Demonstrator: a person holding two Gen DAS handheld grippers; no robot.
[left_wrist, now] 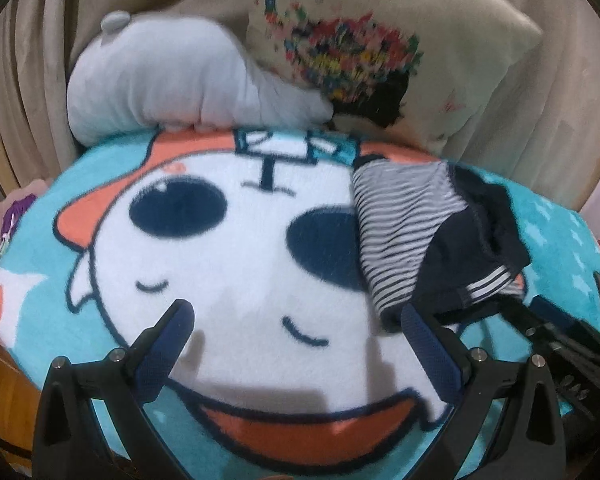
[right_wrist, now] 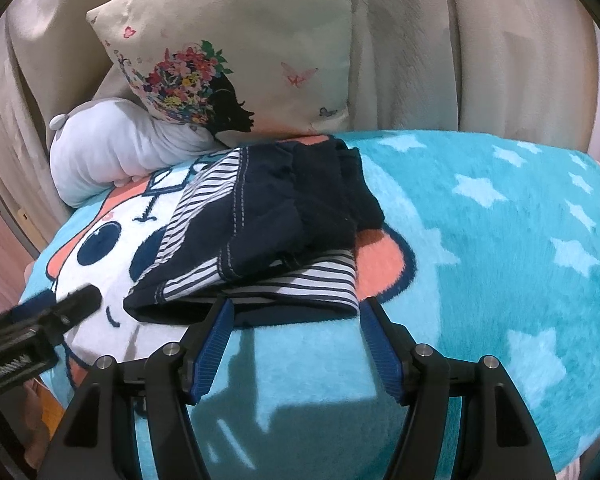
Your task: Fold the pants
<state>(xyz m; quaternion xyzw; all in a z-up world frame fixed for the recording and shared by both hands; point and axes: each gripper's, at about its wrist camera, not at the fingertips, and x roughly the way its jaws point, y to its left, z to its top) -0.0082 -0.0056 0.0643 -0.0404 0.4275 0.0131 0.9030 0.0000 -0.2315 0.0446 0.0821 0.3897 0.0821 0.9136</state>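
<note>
Small navy pants with white-striped panels [right_wrist: 268, 232] lie bunched and partly folded on a turquoise cartoon blanket [right_wrist: 480, 264]. In the left wrist view the pants [left_wrist: 428, 232] lie at the right. My left gripper [left_wrist: 296, 320] is open and empty over the white cartoon face, left of the pants; it also shows in the right wrist view [right_wrist: 76, 300]. My right gripper [right_wrist: 296, 312] is open, its fingertips at the near striped edge of the pants without clamping it. It also shows in the left wrist view [left_wrist: 540, 320].
A floral cream cushion [right_wrist: 236, 60] and a pale grey plush pillow [right_wrist: 112, 148] stand behind the blanket against beige curtains [right_wrist: 460, 40]. A wooden edge [left_wrist: 4, 384] shows at the lower left.
</note>
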